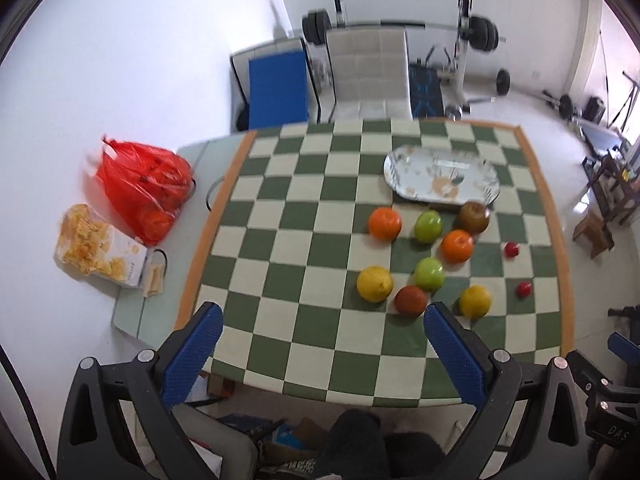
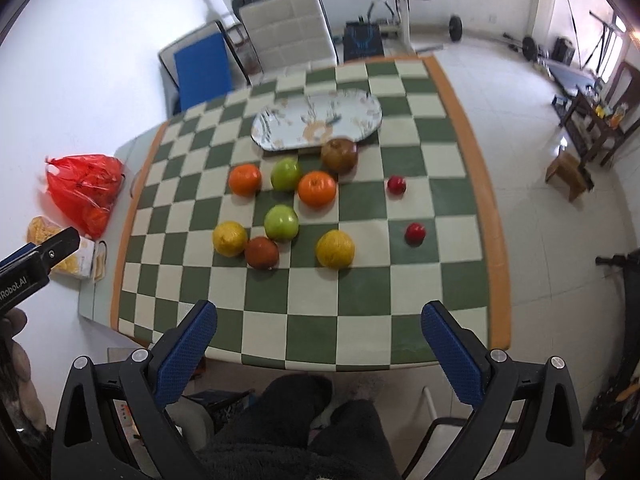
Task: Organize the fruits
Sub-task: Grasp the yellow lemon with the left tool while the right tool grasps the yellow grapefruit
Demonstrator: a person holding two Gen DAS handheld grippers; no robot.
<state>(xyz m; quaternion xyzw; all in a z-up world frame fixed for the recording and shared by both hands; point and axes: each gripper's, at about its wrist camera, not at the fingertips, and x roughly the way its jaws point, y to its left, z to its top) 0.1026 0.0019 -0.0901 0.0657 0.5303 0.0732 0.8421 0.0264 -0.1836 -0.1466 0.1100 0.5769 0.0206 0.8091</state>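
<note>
Several fruits lie loose on the green-and-cream checkered table (image 1: 304, 240) (image 2: 360, 280): two oranges (image 1: 384, 223) (image 2: 316, 188), two green apples (image 1: 429, 273) (image 2: 281, 222), two yellow fruits (image 1: 374, 283) (image 2: 335, 248), two brown-red fruits (image 1: 411, 300) (image 2: 339, 155) and two small red ones (image 1: 523, 289) (image 2: 415, 233). Behind them sits an empty oval patterned tray (image 1: 416, 168) (image 2: 280, 128). My left gripper (image 1: 324, 316) is open above the near table edge, left of the fruits. My right gripper (image 2: 320, 314) is open too, over the near edge, with nothing between its fingers.
A red plastic bag (image 1: 144, 188) (image 2: 86, 184) and a snack box (image 1: 100, 248) sit on a side surface left of the table. A padded chair (image 1: 368, 68) (image 2: 290, 28) stands behind it, with gym weights beyond. A person's dark-clothed legs (image 2: 296, 432) are below.
</note>
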